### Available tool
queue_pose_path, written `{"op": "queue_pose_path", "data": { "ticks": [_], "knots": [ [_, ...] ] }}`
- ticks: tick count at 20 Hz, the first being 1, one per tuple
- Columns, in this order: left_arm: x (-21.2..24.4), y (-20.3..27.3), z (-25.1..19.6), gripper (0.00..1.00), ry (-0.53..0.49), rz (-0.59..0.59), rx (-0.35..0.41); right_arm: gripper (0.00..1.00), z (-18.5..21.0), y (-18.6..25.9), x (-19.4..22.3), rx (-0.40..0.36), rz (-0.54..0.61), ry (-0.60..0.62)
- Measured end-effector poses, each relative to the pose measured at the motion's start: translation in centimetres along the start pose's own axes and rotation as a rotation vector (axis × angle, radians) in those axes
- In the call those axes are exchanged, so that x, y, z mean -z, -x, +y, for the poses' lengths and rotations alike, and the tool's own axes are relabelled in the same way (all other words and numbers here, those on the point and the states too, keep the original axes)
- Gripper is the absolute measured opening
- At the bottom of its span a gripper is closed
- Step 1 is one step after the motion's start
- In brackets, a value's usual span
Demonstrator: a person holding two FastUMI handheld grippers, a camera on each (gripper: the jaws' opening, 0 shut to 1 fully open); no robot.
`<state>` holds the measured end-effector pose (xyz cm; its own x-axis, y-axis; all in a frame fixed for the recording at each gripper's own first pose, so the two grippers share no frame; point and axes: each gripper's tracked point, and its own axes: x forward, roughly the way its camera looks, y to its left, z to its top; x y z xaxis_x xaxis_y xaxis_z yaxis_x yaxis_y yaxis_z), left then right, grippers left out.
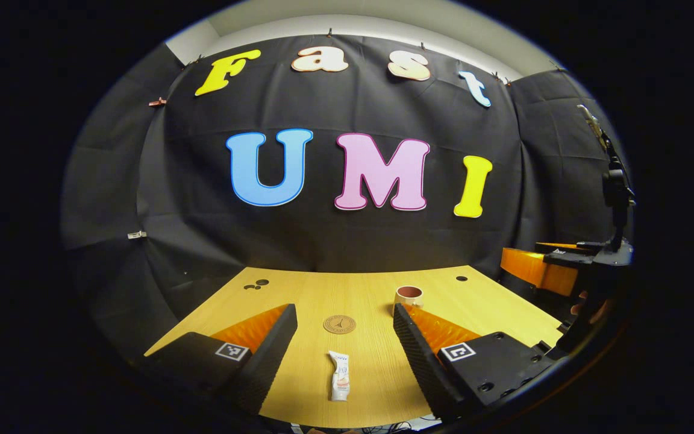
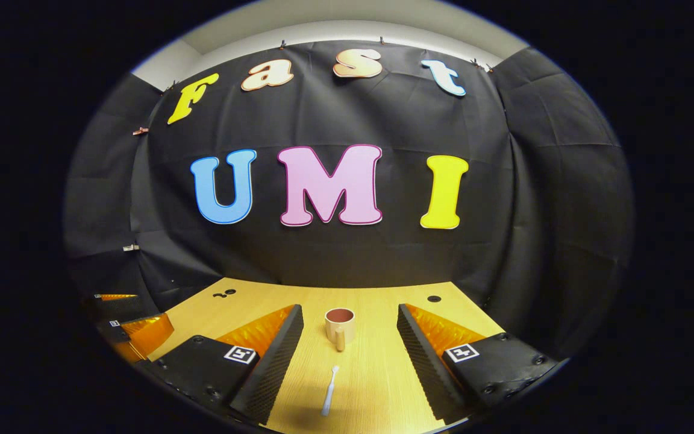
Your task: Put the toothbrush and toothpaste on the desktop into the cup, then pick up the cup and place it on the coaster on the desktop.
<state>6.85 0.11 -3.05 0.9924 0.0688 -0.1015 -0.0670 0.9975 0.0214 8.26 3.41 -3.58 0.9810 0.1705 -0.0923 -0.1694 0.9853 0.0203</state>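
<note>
A white toothpaste tube (image 1: 340, 377) lies flat on the wooden desktop (image 1: 323, 289), between the wide-apart fingers of my left gripper (image 1: 345, 316), which is open and empty above it. Beyond the tube sits a round brown coaster (image 1: 339, 324). A cream cup (image 1: 408, 296) with a dark red inside stands farther right. In the right gripper view the same cup (image 2: 340, 326) stands upright, handle toward me, and a white toothbrush (image 2: 329, 390) lies on the desktop in front of it. My right gripper (image 2: 350, 319) is open, straddling both from above the near edge.
The other gripper (image 1: 558, 265) and the hand holding it show at the right edge of the left gripper view; my left gripper shows at the left edge (image 2: 127, 328) of the right gripper view. Small round holes (image 1: 461, 278) mark the desktop's far corners.
</note>
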Motion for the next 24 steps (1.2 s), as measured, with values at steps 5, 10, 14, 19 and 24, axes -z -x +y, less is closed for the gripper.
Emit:
{"op": "queue_pose_path", "data": {
  "ticks": [5, 10, 14, 19, 24],
  "knots": [
    [0.5, -1.7, -0.1, 1.0, -0.009, 0.022, 0.003, 0.96, 0.6, -1.2, 0.6, -0.025, 0.018, -0.008],
    [3.0, -3.4, -0.4, 1.0, -0.033, 0.091, 0.027, 0.97, -0.4, -2.1, 1.5, -0.008, 0.047, -0.005],
    [7.3, -5.2, -0.3, 1.0, -0.032, 0.192, 0.026, 0.97, -1.5, -2.8, 2.6, -0.006, 0.089, -0.013],
    [13.2, -7.6, 0.7, 1.0, -0.028, 0.327, -0.001, 0.96, -2.9, -3.7, 4.2, -0.02, 0.145, 0.007],
    [18.7, -9.9, 1.1, 1.0, -0.03, 0.466, -0.01, 0.97, -4.3, -5.8, 5.6, -0.042, 0.186, 0.013]
  ]
}}
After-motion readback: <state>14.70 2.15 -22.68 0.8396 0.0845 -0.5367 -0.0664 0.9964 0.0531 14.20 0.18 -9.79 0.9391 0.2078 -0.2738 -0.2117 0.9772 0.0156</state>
